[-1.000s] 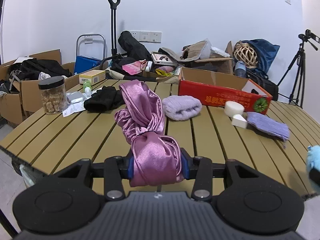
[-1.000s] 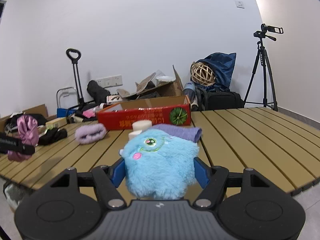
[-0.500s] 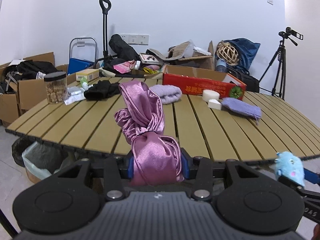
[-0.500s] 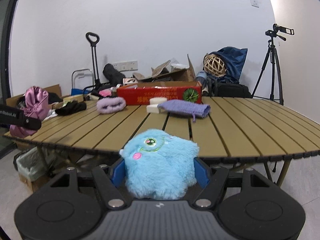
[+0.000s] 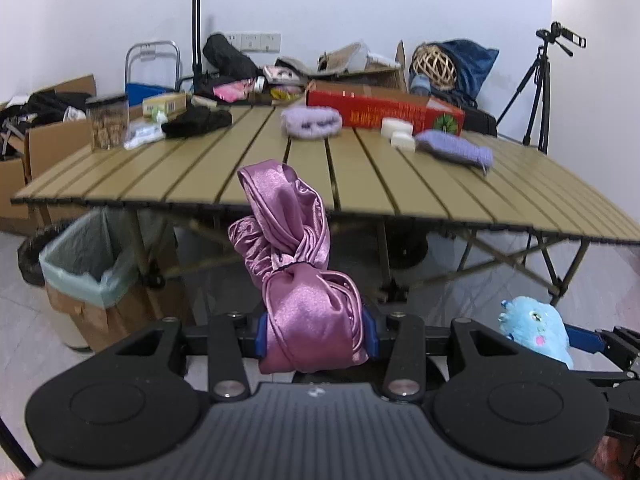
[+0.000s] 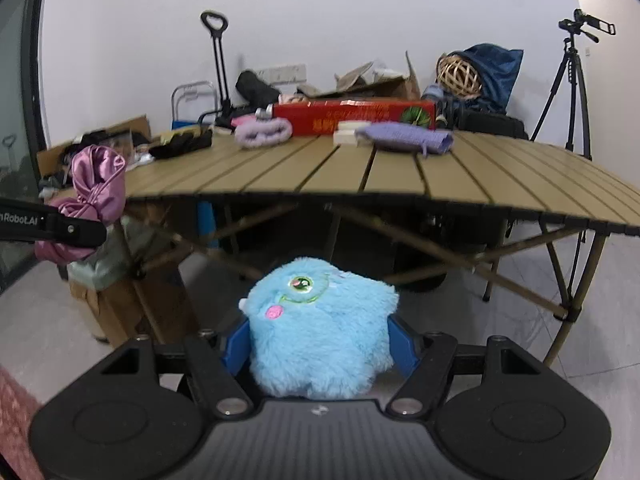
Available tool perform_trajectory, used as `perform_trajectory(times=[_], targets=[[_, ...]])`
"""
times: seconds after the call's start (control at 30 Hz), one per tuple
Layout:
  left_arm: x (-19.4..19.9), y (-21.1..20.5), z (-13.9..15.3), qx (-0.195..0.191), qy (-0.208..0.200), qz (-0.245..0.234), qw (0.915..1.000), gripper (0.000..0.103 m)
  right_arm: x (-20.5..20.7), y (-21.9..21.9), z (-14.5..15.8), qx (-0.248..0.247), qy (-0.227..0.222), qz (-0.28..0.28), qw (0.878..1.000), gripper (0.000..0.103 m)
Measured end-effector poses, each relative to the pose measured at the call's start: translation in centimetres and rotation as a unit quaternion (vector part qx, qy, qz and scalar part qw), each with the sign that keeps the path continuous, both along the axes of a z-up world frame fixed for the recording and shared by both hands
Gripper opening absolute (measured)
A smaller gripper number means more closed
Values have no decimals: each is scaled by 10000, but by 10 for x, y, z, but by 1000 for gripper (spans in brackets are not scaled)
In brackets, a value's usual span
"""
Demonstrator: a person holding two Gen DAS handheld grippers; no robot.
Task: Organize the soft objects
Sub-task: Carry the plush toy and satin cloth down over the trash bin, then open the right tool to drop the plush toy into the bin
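1. The satin bundle (image 5: 308,280), pink, glossy and knotted at its waist, is pinched between the jaws of the left gripper (image 5: 316,330); its long axis stands upright, the twisted end leaning up and slightly left.
2. The plush (image 6: 320,328), a round blue furry toy with one stitched eye, is pinched between the jaws of the right gripper (image 6: 320,350), face turned up and left.
3. Both are held in front of the near edge of the slatted bench (image 5: 360,184) and below its top.
4. On the far part of the bench lie a fuzzy lilac roll (image 5: 311,121), a knitted lilac cloth (image 5: 454,147), a black cloth (image 5: 198,122) and a red box (image 5: 384,110).
5. A lined bin (image 5: 86,276) stands on the floor at left; open floor is seen at right.
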State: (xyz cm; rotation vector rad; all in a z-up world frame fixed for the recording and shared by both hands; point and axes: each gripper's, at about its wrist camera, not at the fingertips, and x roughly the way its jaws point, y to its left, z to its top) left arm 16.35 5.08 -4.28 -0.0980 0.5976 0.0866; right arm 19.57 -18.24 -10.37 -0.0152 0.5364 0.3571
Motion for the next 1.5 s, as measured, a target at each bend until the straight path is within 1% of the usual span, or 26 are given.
perform_trajectory(times=[0.2, 0.33, 0.47, 0.63, 0.7, 0.8, 0.87, 0.97, 1.13, 1.33, 1.5], targets=[[-22, -7, -36, -60, 437, -113, 9990, 43, -16, 4, -19, -106, 442, 95, 9989, 69], [-31, -13, -57, 24, 702, -211, 9973, 43, -25, 6, -31, -212, 715, 136, 9971, 69], [-38, -16, -73, 57, 888, -267, 9957, 43, -30, 11, -43, -363, 994, 204, 9942, 69], [-37, -11, -88, -35, 1103, -215, 9937, 43, -35, 19, -58, -532, 1290, 326, 9897, 69], [-36, -11, -90, 17, 1114, -188, 9936, 43, -37, 21, -62, -595, 1325, 355, 9888, 69], [-33, -8, -95, 108, 1155, -27, 9932, 43, -35, 24, -64, -615, 1347, 380, 9882, 69], [-30, -3, -99, -3, 1260, 58, 9920, 43, -31, 25, -66, -596, 1328, 409, 9885, 69], [-27, 1, -101, -44, 1326, 142, 9911, 43, -23, 28, -68, -629, 1190, 477, 9898, 69], [-18, 4, -107, 50, 1399, 291, 9897, 43, -6, 40, -76, -808, 952, 625, 9902, 69], [-1, 6, -112, 180, 1455, 454, 9882, 43, 21, 48, -86, -712, 982, 666, 9904, 69], [6, 5, -116, 204, 1514, 486, 9871, 43, 35, 56, -93, -679, 990, 773, 9897, 69]])
